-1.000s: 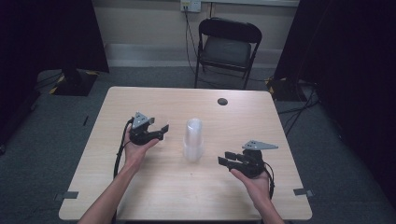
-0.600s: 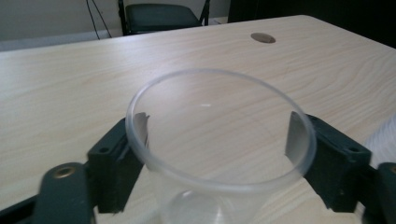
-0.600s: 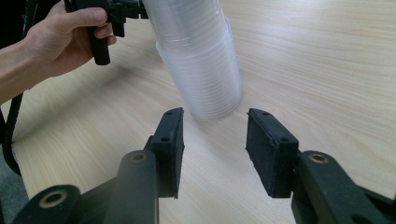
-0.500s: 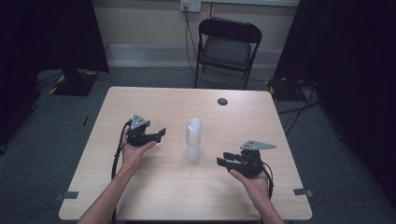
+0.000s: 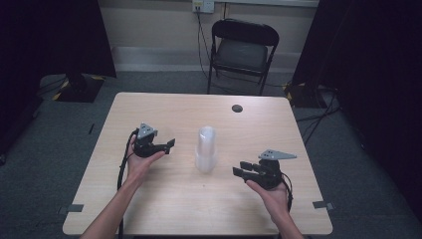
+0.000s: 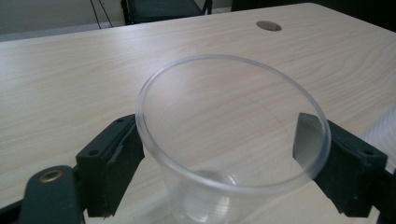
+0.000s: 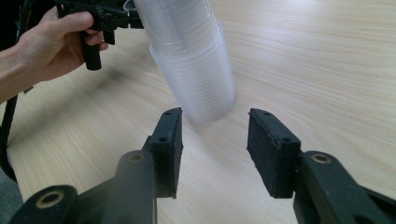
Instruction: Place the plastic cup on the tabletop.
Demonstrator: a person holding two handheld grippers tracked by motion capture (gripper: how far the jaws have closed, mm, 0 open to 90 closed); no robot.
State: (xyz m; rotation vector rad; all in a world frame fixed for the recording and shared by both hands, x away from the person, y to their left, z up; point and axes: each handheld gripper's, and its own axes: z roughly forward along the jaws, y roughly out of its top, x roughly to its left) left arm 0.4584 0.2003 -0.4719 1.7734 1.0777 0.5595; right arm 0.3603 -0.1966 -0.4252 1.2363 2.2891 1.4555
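Cup [image 6: 232, 154] between left gripper [image 6: 224, 168] jaws

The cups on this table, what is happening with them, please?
A person holds a gripper in each hand. The left gripper has a single clear cup between its jaws. A stack of cups stands in the middle of the table. The right gripper is open and empty, pointed at the stack's base.

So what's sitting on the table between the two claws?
In the high view, a stack of clear plastic cups stands between the left claw and the right claw.
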